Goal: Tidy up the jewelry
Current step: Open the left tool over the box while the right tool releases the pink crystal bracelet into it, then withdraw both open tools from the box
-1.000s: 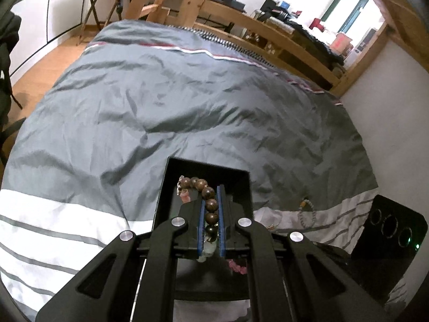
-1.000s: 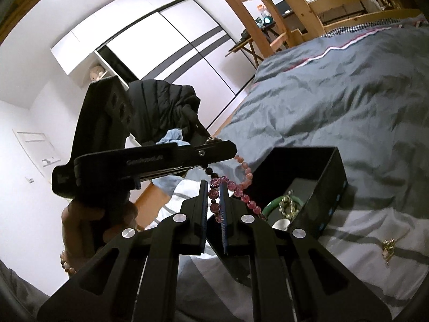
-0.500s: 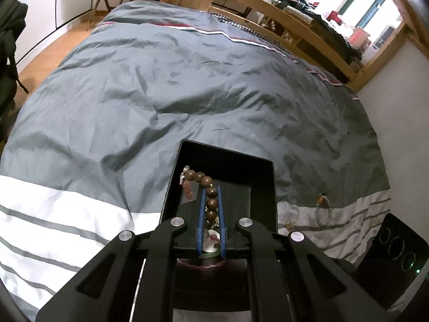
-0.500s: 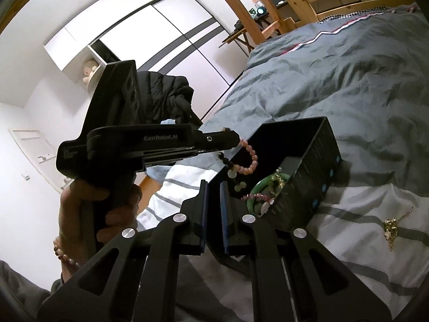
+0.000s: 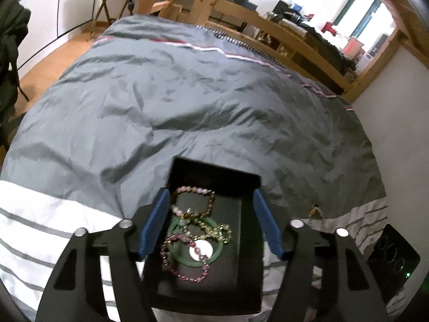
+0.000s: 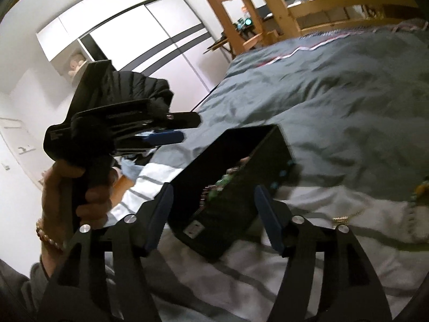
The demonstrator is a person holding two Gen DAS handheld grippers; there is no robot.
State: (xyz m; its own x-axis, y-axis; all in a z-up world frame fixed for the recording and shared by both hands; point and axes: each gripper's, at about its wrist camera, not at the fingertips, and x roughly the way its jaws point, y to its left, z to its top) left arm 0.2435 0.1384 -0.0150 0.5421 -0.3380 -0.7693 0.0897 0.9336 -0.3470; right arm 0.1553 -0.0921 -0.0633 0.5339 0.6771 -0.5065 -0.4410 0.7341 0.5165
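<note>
1. Black box [image 5: 214, 179] sits near the bed's [image 5: 187, 102] striped edge; we see a green bangle [image 5: 197, 264] and beaded bracelets [image 5: 187, 276] inside.
2. Our left gripper [image 5: 211, 222] spreads wide, empty, above it.
3. Our right gripper [image 6: 214, 212] gapes wide too, holding nothing.

The left gripper [image 5: 210, 221] is hanging with its blue fingers [image 5: 154, 225] spread wide apart. The right gripper [image 6: 214, 214] is gaping wide too. A hand [image 6: 77, 190] is gripping the left gripper's handle.
</note>
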